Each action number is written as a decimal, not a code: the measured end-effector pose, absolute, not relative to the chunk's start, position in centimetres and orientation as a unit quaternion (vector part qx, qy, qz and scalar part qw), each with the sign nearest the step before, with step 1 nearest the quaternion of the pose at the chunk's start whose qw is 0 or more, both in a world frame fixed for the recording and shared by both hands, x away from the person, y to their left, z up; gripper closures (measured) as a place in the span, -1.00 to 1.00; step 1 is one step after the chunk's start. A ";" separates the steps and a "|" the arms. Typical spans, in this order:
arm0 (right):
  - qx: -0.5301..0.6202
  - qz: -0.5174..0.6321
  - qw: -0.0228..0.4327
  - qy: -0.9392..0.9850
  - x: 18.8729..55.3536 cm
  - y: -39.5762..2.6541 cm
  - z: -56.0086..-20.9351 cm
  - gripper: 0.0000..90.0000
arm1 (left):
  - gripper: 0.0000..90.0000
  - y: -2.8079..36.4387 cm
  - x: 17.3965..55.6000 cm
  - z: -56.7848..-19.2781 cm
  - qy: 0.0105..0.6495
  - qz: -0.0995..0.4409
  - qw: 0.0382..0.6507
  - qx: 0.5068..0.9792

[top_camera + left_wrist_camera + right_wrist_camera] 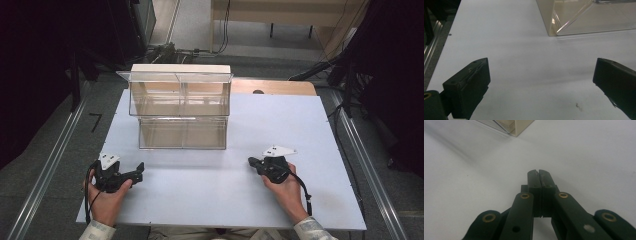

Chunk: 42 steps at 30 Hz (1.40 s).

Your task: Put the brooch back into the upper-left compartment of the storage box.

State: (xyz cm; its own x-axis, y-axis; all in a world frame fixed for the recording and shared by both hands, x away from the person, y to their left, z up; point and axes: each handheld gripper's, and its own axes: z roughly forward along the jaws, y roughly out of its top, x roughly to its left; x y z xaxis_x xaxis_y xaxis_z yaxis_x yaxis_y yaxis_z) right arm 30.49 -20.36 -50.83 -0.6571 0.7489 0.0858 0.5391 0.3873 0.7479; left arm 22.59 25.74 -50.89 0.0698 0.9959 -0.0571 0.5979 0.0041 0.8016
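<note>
- High view: a pale, matte, rectangular surface point(300, 125) carries a clear plastic box point(181, 107), stepped in two tiers, toward its far edge at centre-left. The upper tier has a middle divider and a flared rim; both tiers look empty. The left gripper point(131, 174) rests near the front left, the right gripper point(251, 161) near the front right, each in a hand, both well apart from the box. Grey floor, metal rails and cables surround the surface; a wooden bench stands beyond.
- Left gripper view: two blocky black jaws stand wide apart with nothing between them, above the bare surface; the box's point(574, 22) glossy lower corner lies ahead, upper right.
- Right gripper view: the black jaws, on linkages with brass-ringed pivots, meet pad to pad, holding nothing; a box point(510, 126) corner shows at top.
</note>
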 end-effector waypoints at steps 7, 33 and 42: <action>0.388 0.395 0.134 0.822 30.2 -20.3 -50.3 0.93 | -0.96 25.7 22.6 -50.9 0.618 0.288 0.346 0.645; 0.347 0.436 0.128 0.820 28.6 -18.7 -45.8 0.93 | -0.96 25.7 22.6 -50.9 0.616 0.288 0.346 0.647; 0.329 0.448 0.123 0.822 28.7 -17.4 -44.5 0.93 | -0.96 25.7 22.6 -50.9 0.617 0.287 0.348 0.645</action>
